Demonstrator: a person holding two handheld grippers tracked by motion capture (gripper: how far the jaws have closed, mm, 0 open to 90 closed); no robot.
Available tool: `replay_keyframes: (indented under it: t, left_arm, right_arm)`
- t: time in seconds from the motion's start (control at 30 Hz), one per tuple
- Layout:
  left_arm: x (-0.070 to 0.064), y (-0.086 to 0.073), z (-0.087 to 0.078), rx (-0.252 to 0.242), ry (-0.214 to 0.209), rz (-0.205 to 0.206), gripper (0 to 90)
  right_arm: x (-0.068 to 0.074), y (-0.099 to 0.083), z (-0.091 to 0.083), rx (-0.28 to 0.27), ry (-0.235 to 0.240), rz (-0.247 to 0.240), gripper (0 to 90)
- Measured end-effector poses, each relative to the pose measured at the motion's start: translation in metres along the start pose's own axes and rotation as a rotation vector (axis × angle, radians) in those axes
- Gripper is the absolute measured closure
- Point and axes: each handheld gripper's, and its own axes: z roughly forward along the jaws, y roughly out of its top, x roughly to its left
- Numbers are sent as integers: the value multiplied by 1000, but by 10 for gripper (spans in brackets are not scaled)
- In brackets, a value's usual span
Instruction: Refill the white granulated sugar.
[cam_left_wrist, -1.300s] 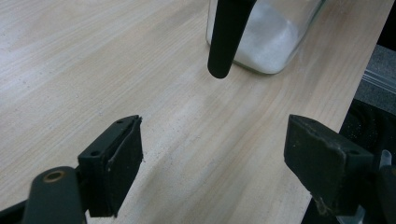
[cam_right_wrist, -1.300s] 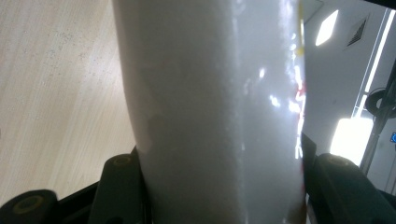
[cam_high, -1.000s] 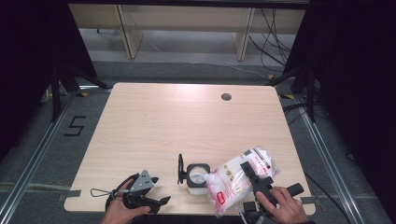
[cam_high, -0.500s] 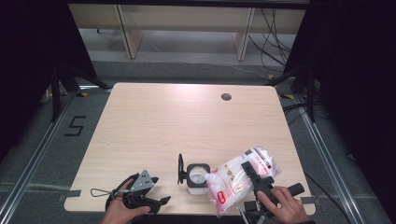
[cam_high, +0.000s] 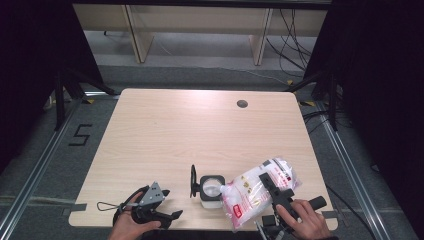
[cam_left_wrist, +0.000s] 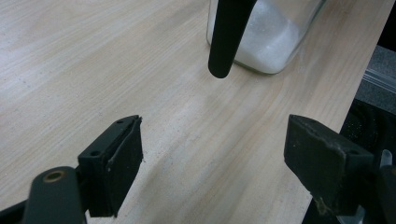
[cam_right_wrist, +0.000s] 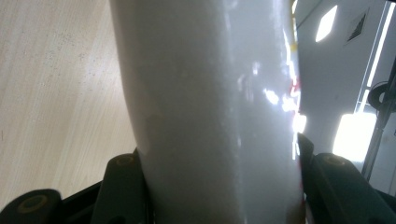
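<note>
A square glass jar (cam_high: 210, 189) holding white granules stands near the table's front edge, its black lid (cam_high: 193, 181) hinged open to the left. A clear plastic bag (cam_high: 256, 191) of white powder with red print lies tilted, its lower corner at the jar's mouth. My right gripper (cam_high: 272, 186) is shut on the bag's upper part; in the right gripper view the bag (cam_right_wrist: 210, 107) is pinched between both jaws of that gripper (cam_right_wrist: 218, 170). My left gripper (cam_high: 169, 204) rests open on the table left of the jar. Its own view has the left gripper (cam_left_wrist: 219, 163) facing the jar (cam_left_wrist: 268, 39) and the lid (cam_left_wrist: 228, 37).
The light wooden table (cam_high: 190, 135) has a round cable hole (cam_high: 242, 104) at the back right. The table's front edge (cam_left_wrist: 359, 79) runs close by the jar. Shelving legs and cables stand on the floor behind the table.
</note>
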Motion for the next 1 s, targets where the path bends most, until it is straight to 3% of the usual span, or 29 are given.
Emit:
replay_keyframes:
  t: [0.1,0.13,0.17,0.27,0.3,0.37,0.47,0.5,0.57,0.83,0.87,0.97,1.0]
  left_arm:
    - [0,0,0,-1,0,-1,191]
    - [0,0,0,-2,0,0,191]
    - [0,0,0,-2,0,0,191]
    - [2,0,0,5,6,15,191]
    - [-2,-1,1,-20,1,-29,191]
    - [0,0,-1,5,2,5,191]
    - [2,0,0,6,6,15,191]
    - [0,0,0,-7,-1,-10,191]
    - [-1,-1,0,-7,-3,-23,191]
    - [-1,-1,1,-8,-3,-26,191]
    - [0,-1,0,8,8,-7,191]
    - [-2,0,0,-1,0,-27,191]
    - [0,0,-1,14,13,-9,191]
  right_arm:
    - [2,0,-1,12,3,18,502]
    - [1,0,0,-3,-8,-1,503]
    - [3,0,-1,8,-1,31,502]
    - [0,1,0,-7,-12,2,502]
    - [-1,1,0,-11,-13,-8,503]
    - [-1,1,0,-10,-14,-7,503]
    - [-1,1,-1,-9,-7,-7,504]
    - [-1,2,-1,-6,-4,-9,504]
    - [-1,2,-1,-7,-4,-9,504]
    - [-1,2,-1,-2,-3,-9,505]
    - [-1,2,-1,-2,-3,-10,505]
    - [-2,2,-2,-2,-5,-18,506]
    - [-3,2,-2,6,2,-26,505]
